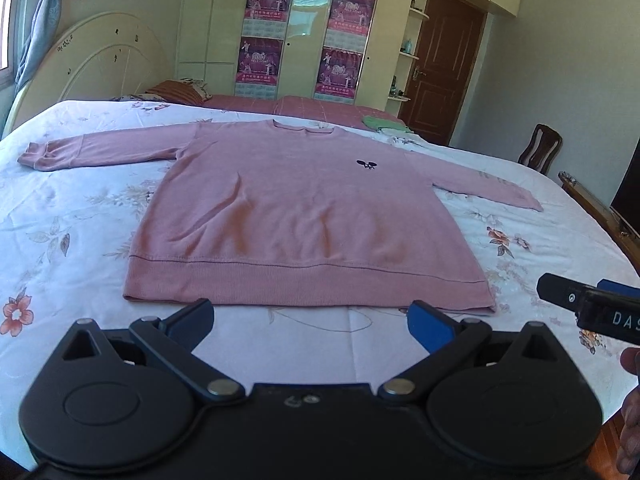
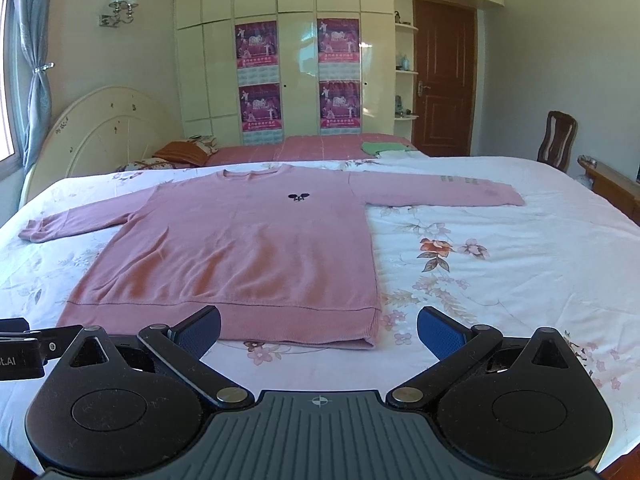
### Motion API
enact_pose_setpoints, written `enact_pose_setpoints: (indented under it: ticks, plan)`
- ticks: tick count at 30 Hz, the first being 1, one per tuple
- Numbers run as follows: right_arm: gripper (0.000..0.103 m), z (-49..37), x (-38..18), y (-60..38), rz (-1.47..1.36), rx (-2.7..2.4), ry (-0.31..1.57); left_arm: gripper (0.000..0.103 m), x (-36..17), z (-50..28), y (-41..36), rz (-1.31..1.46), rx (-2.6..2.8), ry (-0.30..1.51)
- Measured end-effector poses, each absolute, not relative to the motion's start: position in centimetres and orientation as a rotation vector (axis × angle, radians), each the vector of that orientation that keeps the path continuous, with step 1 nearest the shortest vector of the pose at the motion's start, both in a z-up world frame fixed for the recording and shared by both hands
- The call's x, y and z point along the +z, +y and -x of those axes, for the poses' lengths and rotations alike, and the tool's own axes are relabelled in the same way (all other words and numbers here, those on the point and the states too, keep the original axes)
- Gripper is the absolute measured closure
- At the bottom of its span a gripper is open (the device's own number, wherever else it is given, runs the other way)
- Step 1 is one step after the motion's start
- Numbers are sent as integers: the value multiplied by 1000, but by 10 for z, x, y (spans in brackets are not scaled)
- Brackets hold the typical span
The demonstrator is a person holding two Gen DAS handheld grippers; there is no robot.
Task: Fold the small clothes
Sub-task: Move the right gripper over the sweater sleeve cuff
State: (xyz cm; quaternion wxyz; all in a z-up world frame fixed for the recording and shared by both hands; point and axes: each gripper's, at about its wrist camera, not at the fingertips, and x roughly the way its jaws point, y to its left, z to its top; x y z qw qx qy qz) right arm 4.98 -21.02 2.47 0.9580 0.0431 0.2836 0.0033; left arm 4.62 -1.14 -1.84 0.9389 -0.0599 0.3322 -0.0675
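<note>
A pink long-sleeved sweater (image 1: 296, 208) (image 2: 248, 248) lies flat and face up on the floral bedsheet (image 1: 60, 240) (image 2: 500, 264), both sleeves spread out sideways, hem towards me. My left gripper (image 1: 310, 318) hovers open just short of the hem's middle, nothing between its fingers. My right gripper (image 2: 318, 330) is open as well, near the hem's right corner, empty. The right gripper's tip (image 1: 560, 296) shows at the right edge of the left wrist view; the left gripper (image 2: 24, 350) peeks in at the left edge of the right wrist view.
A green folded garment (image 1: 384, 123) (image 2: 382, 147) lies at the bed's far side on a red cover. Pillows (image 2: 180, 152) and a headboard (image 1: 100, 60) are at the far left. A wooden chair (image 2: 558, 140) and door (image 2: 442, 80) stand at the right.
</note>
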Motion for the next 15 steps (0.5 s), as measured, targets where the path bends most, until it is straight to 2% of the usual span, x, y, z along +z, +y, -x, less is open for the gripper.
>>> enact_pose_setpoints:
  ticks: [6, 15]
  plan:
    - [0, -70, 18, -224, -79, -29, 594, 0, -30, -70, -39, 95, -265, 757]
    - [0, -111, 11, -273, -200, -140, 617, 0, -37, -121, -66, 33, -271, 734]
